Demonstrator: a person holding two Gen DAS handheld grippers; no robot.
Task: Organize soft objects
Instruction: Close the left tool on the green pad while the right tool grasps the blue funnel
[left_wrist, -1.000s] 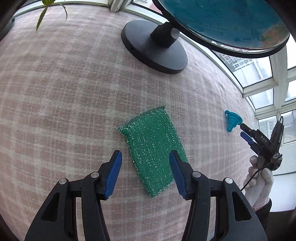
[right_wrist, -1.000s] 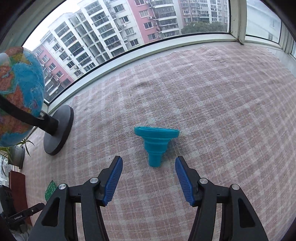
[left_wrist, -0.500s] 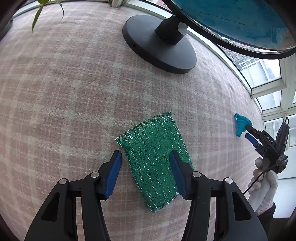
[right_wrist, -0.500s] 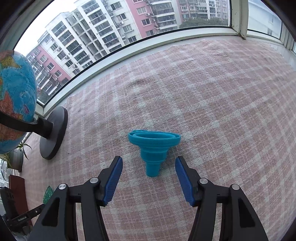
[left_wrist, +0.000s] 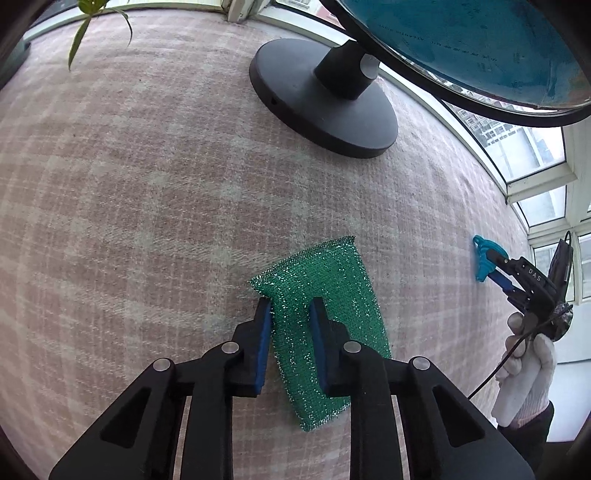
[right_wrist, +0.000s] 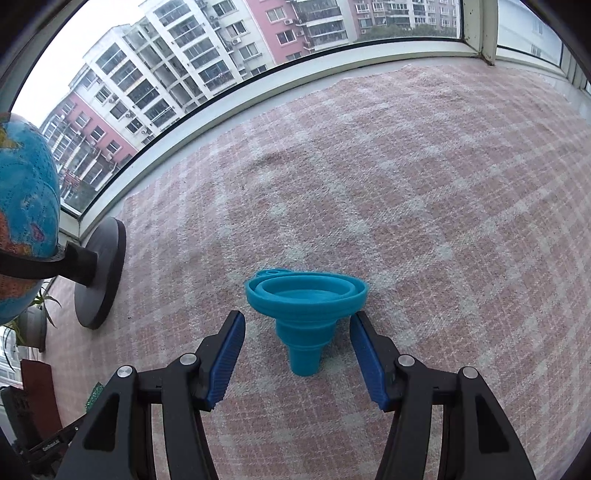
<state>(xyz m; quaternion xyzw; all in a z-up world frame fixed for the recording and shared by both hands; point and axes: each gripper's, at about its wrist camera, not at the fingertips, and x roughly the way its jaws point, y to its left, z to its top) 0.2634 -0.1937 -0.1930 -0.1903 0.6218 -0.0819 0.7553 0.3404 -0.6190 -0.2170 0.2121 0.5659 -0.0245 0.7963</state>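
Observation:
A green glittery scouring pad (left_wrist: 332, 291) lies on the pink plaid cloth. My left gripper (left_wrist: 291, 314) is shut on its left edge, bunching the pad between the blue pads. A blue collapsible funnel (right_wrist: 306, 310) stands spout-down on the cloth. My right gripper (right_wrist: 297, 332) is open, its fingers on either side of the funnel and apart from it. In the left wrist view the funnel (left_wrist: 484, 258) and the right gripper (left_wrist: 496, 267) show at the far right. A corner of the green pad (right_wrist: 94, 395) shows at the right wrist view's lower left.
A globe (left_wrist: 472, 40) on a black round base (left_wrist: 321, 99) stands at the back near the window; it also shows in the right wrist view (right_wrist: 26, 206). A plant's leaves (left_wrist: 88, 26) hang at the far left. The plaid cloth (right_wrist: 443, 184) covers the surface up to the window sill.
My left gripper has moved forward and closed on the green pad's left edge. My right gripper has moved closer so its open fingers flank the funnel.

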